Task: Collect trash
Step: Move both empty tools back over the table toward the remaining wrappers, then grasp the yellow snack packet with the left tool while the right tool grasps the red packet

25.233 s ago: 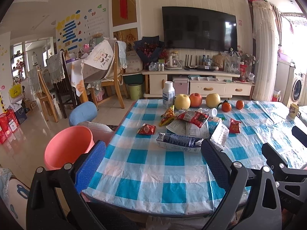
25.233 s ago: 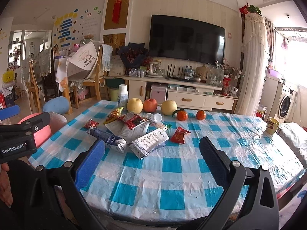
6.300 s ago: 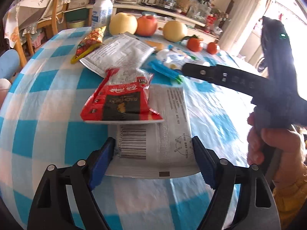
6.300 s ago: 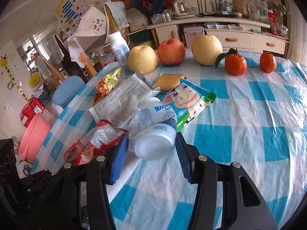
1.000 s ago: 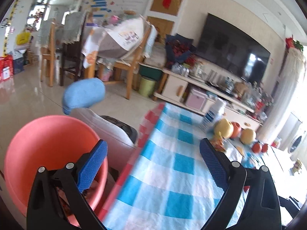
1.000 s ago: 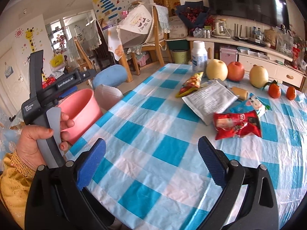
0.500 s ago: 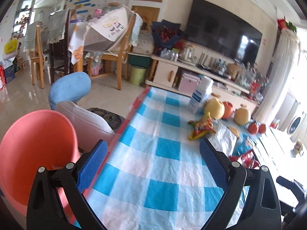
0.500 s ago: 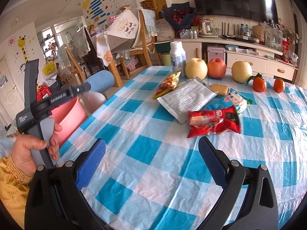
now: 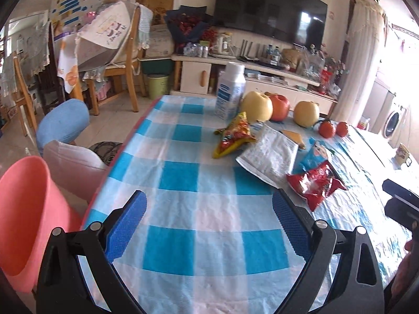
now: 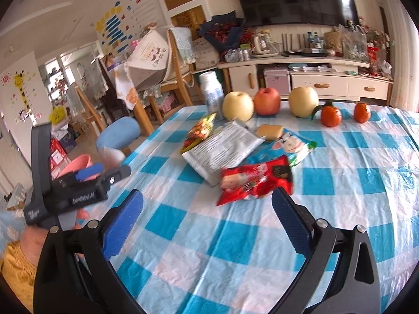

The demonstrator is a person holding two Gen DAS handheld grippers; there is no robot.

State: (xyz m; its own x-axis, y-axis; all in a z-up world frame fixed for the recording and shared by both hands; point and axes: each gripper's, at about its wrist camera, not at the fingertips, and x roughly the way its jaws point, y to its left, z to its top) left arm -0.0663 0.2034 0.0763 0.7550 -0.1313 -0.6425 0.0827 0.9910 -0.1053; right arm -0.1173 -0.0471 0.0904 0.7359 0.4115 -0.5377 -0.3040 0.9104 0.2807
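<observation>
Both claws (image 9: 209, 225) (image 10: 207, 225) wide apart, empty

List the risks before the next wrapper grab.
The red snack packet overlaps the white foil pouch, so the open right gripper may drag both. The pink bin sits below the table edge, so a drop could miss. Oranges and the white bottle stand nearby.

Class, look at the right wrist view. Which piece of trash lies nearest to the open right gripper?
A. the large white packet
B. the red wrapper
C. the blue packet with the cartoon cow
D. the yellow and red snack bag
B: the red wrapper lies just ahead of the right gripper; the white packet, cow packet and yellow and red snack bag sit farther back.
</observation>
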